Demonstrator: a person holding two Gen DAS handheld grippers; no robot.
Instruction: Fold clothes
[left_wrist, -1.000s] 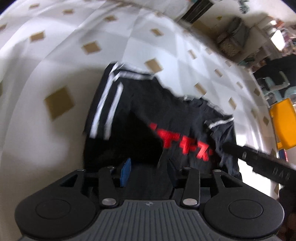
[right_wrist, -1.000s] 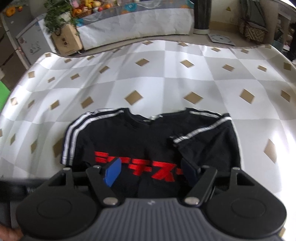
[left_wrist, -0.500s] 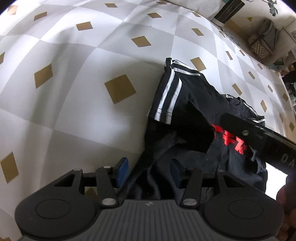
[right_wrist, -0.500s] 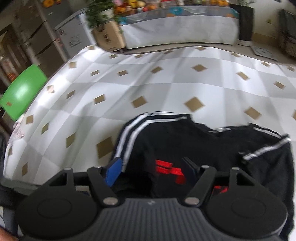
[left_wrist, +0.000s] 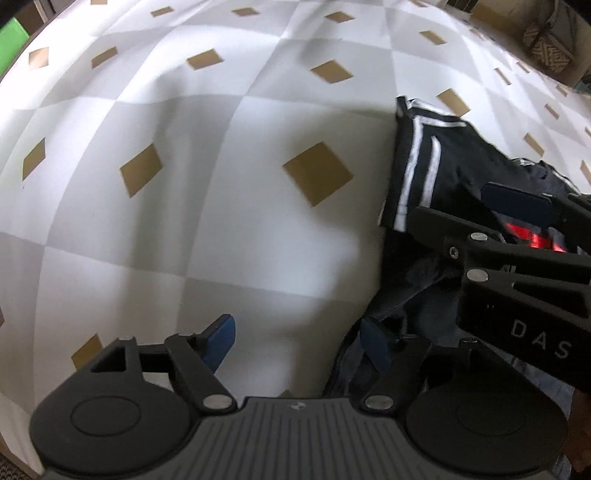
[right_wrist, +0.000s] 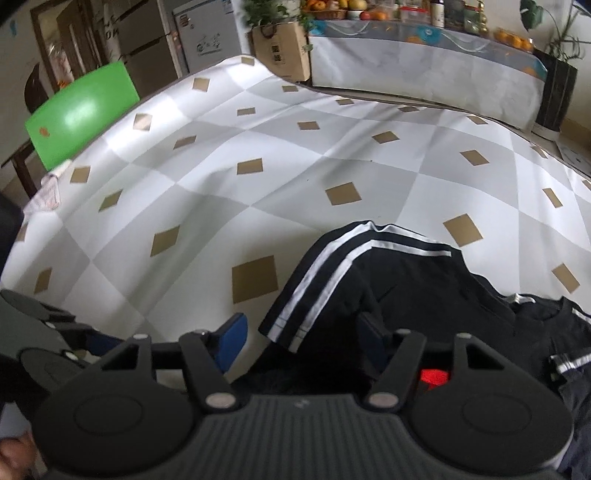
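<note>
1. The left gripper (left_wrist: 297, 341) hangs over the tabletop (left_wrist: 184, 229), its jaws opening; only bare cloth cover shows between the blue pads (left_wrist: 221, 341), and the shirt's edge lies just beside the right-hand pad.
2. The right gripper (right_wrist: 306, 338) is over the shirt's near left part, its jaws closing at a middling gap; the striped sleeve end sits between the pads, though they do not press on it.
3. The shirt (right_wrist: 417, 288) is black with white stripes and red print, lying rumpled on the tabletop, its striped sleeve (left_wrist: 419, 173) spread flat towards the left.
4. In the left wrist view the right gripper crosses above the shirt's middle.
5. Beyond, the chequered cover with tan diamonds runs to the far edge.
6. A green chair (right_wrist: 83, 114) stands at the left edge; a cardboard box (right_wrist: 282, 48) and a draped counter with fruit (right_wrist: 424, 55) stand further back.
</note>
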